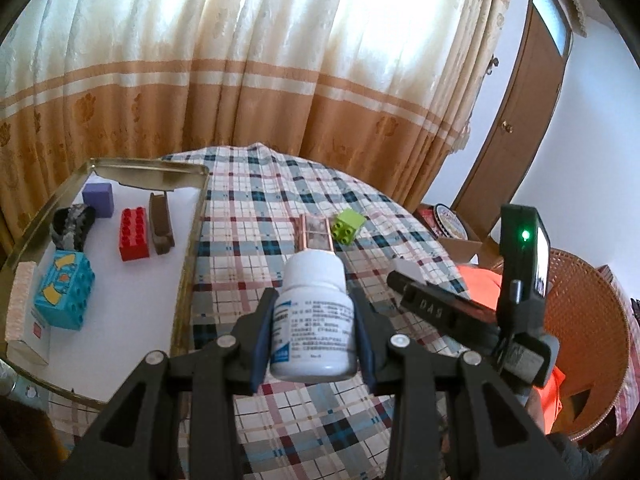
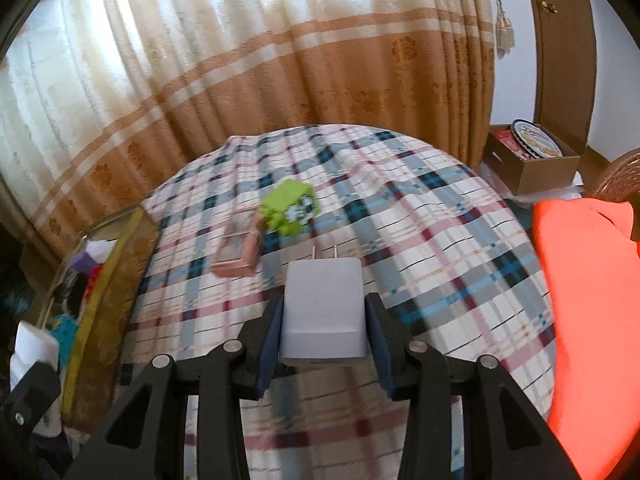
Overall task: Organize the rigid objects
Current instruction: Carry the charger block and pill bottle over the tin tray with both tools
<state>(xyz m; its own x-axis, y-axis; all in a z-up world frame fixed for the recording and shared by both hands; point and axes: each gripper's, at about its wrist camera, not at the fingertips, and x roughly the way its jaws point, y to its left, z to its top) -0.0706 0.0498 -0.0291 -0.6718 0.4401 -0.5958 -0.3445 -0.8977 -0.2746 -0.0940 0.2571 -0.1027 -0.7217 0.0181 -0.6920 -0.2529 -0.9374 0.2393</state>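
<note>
Both grippers were loaded and held above the table. The left gripper [image 1: 314,320] was clamped on a white pill bottle [image 1: 313,316], pads pressed against its sides, cap pointing away. The right gripper [image 2: 324,320] was clamped on a white charger [image 2: 323,312], prongs pointing to 12 o'clock. Judged partway done: the gold-rimmed tray [image 1: 188,256] at 9 o'clock in the left view already held a red brick [image 1: 135,233], a purple block [image 1: 98,199], a brown piece [image 1: 161,224], a blue printed block [image 1: 64,290], a dark rounded object [image 1: 72,226] and a white box [image 1: 24,320]. Left on the plaid cloth [image 1: 280,200] were a green brick [image 1: 349,226] and a small pink box [image 1: 316,236], side by side near 12 o'clock; both held items also remained undelivered. The left view showed the tray contents sharply, plus the right gripper's body at 3 o'clock. The right view was blurred and showed the tray [image 2: 108,280] only edge-on at 9 o'clock, but gave the printed face of the green brick [image 2: 289,210] and a cardboard box [image 2: 532,160] at 2 o'clock more clearly.
</note>
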